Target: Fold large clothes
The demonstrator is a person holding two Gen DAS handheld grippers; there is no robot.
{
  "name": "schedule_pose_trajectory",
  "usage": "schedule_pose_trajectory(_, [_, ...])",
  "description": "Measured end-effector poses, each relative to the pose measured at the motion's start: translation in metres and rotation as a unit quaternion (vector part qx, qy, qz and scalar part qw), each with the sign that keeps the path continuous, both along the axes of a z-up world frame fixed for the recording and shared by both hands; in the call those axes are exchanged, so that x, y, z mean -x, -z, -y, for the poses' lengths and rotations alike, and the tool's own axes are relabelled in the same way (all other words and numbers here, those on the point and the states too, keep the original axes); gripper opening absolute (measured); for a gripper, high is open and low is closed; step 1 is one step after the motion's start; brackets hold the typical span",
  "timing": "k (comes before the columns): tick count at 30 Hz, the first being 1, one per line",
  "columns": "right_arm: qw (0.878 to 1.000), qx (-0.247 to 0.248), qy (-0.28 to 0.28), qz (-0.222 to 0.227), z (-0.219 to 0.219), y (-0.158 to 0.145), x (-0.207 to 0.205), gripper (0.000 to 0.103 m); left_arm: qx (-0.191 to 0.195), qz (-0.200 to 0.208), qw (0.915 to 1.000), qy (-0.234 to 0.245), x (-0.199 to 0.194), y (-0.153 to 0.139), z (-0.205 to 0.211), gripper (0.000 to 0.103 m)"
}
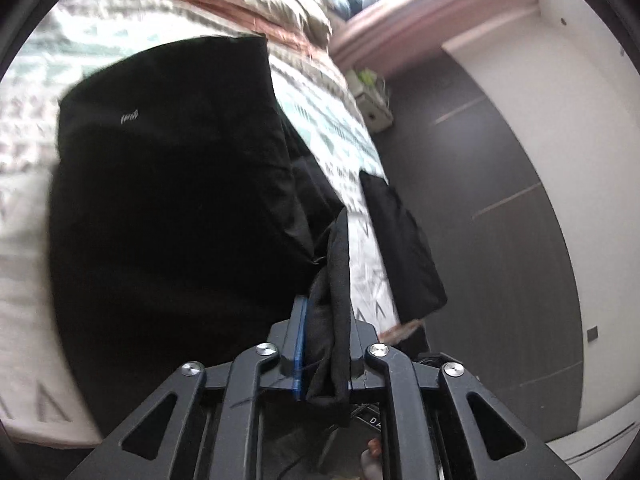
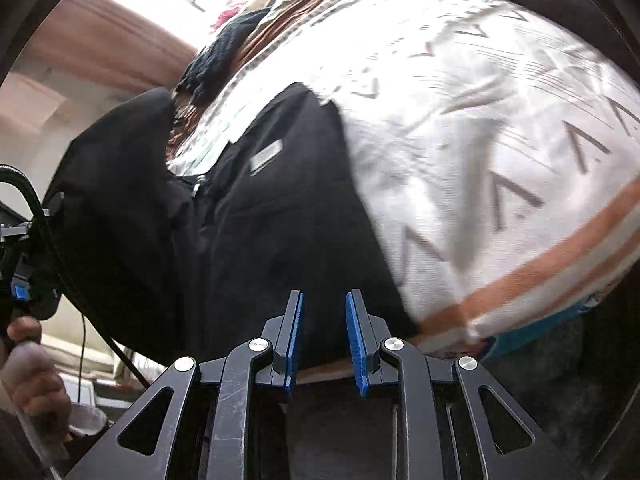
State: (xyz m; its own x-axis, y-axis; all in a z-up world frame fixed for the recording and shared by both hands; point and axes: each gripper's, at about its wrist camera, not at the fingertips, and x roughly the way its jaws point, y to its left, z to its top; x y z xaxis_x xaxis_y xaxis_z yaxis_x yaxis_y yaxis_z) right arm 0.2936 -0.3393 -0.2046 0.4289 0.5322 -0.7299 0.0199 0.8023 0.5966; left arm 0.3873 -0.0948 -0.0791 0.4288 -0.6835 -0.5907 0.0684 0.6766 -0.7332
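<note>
Left wrist view: the left claw (image 1: 324, 344) is clamped on a bunched fold of the black garment (image 1: 168, 208); beyond it the garment lies spread on the patterned bedspread (image 1: 320, 100), with a sleeve over the bed's edge. Past the bed are grey floor (image 1: 480, 200) and a white wall (image 1: 580, 120). Right wrist view: the right claw (image 2: 325, 340) gapes narrowly, empty, just before the garment's near edge (image 2: 280, 220).
</note>
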Motion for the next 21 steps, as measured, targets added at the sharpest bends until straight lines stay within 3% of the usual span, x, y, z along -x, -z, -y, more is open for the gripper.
schedule_pose_trajectory(3, [1.0, -0.005, 0.005, -0.002, 0.018, 0.001, 0.004, 0.026, 0.006, -0.038, 0.9991, 0.02, -0.011, 0.019, 0.017, 0.044])
schedule_pose_trajectory(5, [1.0, -0.007, 0.008, 0.001, 0.023, 0.0, 0.001, 0.052, 0.02, -0.051, 0.9982, 0.025, -0.014, 0.029, 0.019, 0.056])
schedule_pose_trajectory(7, [1.0, -0.012, 0.01, 0.017, 0.027, -0.005, 0.003, 0.067, 0.019, -0.054, 0.9981, 0.02, -0.015, 0.034, 0.013, 0.057])
schedule_pose_trajectory(8, [1.0, -0.014, 0.008, 0.021, 0.027, -0.007, 0.003, 0.069, 0.015, -0.055, 0.9983, 0.013, -0.015, 0.035, 0.007, 0.057])
schedule_pose_trajectory(14, [0.997, -0.05, -0.032, 0.048, 0.01, -0.019, -0.005, 0.07, -0.034, -0.053, 0.997, -0.045, -0.006, 0.044, -0.042, 0.058])
schedule_pose_trajectory(18, [0.993, -0.088, -0.055, 0.06, -0.01, -0.025, -0.018, 0.078, -0.066, -0.067, 0.9919, -0.085, 0.01, 0.062, -0.075, 0.058])
schedule_pose_trajectory(21, [0.994, -0.082, -0.057, 0.05, -0.024, -0.023, -0.027, 0.078, -0.079, -0.078, 0.988, -0.108, 0.023, 0.072, -0.092, 0.058])
